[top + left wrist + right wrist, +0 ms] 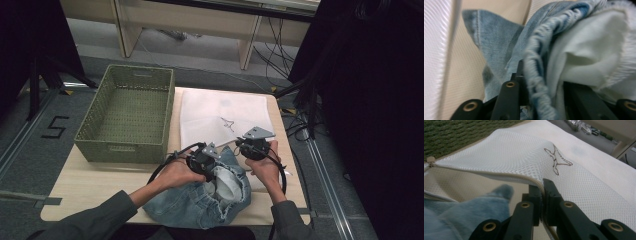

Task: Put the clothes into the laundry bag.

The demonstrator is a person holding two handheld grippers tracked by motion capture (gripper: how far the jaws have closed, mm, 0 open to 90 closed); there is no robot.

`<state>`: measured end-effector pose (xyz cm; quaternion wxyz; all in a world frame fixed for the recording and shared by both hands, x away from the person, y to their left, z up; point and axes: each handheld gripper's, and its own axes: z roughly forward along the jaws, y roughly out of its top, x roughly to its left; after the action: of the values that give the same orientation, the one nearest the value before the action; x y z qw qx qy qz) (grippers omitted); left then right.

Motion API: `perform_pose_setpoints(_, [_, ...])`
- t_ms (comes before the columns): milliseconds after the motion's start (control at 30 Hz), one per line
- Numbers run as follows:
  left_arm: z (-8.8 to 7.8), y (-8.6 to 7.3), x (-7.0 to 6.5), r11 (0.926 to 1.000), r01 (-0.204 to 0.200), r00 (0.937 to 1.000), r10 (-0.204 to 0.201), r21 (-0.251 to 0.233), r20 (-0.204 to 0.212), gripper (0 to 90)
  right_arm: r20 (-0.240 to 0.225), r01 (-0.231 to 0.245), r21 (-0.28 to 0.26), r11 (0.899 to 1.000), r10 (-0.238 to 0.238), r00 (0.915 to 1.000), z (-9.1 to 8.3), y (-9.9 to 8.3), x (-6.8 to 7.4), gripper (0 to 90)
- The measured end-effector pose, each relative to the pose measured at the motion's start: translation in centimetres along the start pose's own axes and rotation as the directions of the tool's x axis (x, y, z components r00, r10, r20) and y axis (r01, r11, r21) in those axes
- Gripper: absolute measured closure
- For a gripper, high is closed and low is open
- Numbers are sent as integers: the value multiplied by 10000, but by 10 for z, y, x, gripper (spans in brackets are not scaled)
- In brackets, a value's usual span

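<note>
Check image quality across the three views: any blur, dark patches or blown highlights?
High view: sharp enough, evenly lit on the table, but both sides fall into near-black curtain. Left gripper view: soft throughout, the jeans waistband too close to focus, white lining nearly blown out, a streaked band down the left edge. Right gripper view: crispest, mesh bag weave and logo clear; only the denim at lower left blurs.

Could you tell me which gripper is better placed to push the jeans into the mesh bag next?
Left: the left gripper already clamps the jeans waistband, while the right gripper holds the mesh bag open.
</note>
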<state>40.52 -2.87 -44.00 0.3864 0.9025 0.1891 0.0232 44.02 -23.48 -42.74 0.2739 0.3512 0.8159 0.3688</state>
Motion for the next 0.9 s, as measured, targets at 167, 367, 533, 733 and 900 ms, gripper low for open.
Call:
perform_pose_setpoints(167, [28,-5,11,9994,342,9982,-342,-10,-490,522,-74,184,-287,9994,-187,9998,-5,8,4,862])
perform_pose_setpoints(367, [9,-2,17,9939,1025,9945,-1032,-403,-161,319,-85,152,-224,9996,-154,9998,-6,7,5,859])
perform_pose_setpoints(533, [-20,9,12,9967,612,9981,-612,-540,27,223,-163,52,-167,9998,-54,9999,-6,6,5,852])
perform_pose_setpoints(733, [-57,20,19,9869,790,9969,-787,-1408,80,213,-230,127,-160,9998,-131,9997,-7,8,6,851])
perform_pose_setpoints(900, [-69,16,41,9851,761,9928,-892,-1544,-798,222,-133,248,-355,9991,-253,9996,-9,10,7,852])
